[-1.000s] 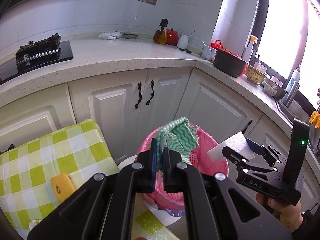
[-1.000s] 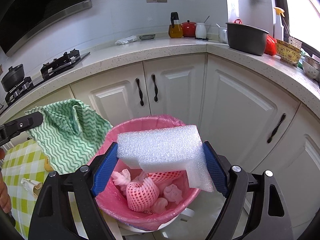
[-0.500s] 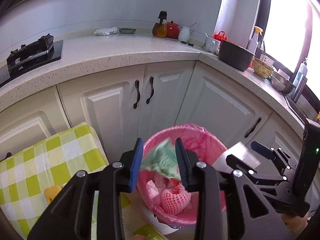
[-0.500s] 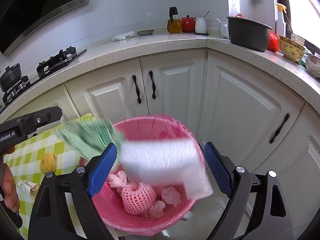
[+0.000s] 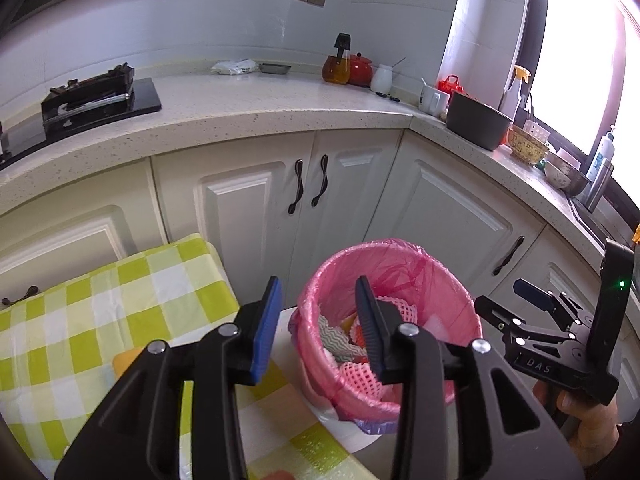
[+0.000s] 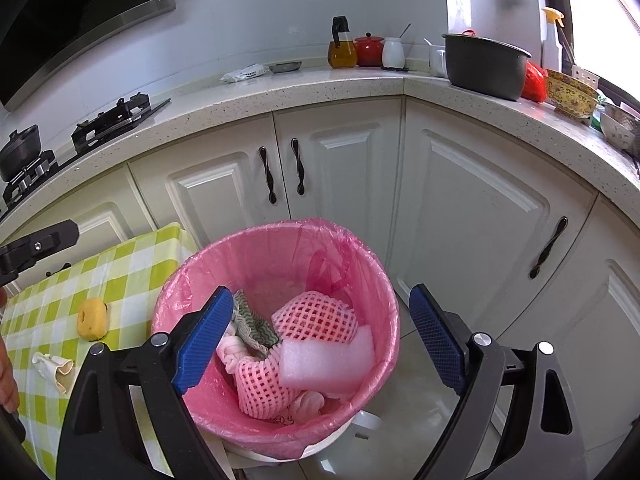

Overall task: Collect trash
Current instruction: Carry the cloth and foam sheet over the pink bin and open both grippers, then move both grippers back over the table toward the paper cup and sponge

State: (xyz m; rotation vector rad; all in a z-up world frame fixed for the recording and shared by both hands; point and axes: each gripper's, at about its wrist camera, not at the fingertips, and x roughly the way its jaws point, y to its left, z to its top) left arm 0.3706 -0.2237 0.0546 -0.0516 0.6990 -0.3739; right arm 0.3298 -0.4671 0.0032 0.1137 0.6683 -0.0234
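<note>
A bin with a pink liner point(image 6: 362, 256) point(image 5: 320, 280) stands on the floor by the cabinets. In it lie a white foam block point(image 6: 326, 358), a green-and-white wavy cloth point(image 6: 252, 322) point(image 5: 334, 340) and pink foam fruit nets point(image 6: 316, 316). My right gripper point(image 6: 322, 336) is open and empty above the bin. My left gripper point(image 5: 318, 326) is open and empty over the bin's left rim. The right gripper also shows in the left wrist view point(image 5: 516, 308). On the green checked tablecloth point(image 6: 132, 264) lie a yellow sponge-like piece point(image 6: 93, 319) and a crumpled beige scrap point(image 6: 54, 368).
White cabinets point(image 6: 472, 216) wrap behind and right of the bin. The counter above holds a gas stove point(image 5: 90, 94), an oil bottle point(image 6: 342, 50), a red pot point(image 6: 369, 50), a dark cooking pot point(image 6: 484, 66) and bowls. The checked table edge is left of the bin.
Both grippers opened. The green cloth dropped from the left gripper and the white foam block from the right one; both now lie in the bin.
</note>
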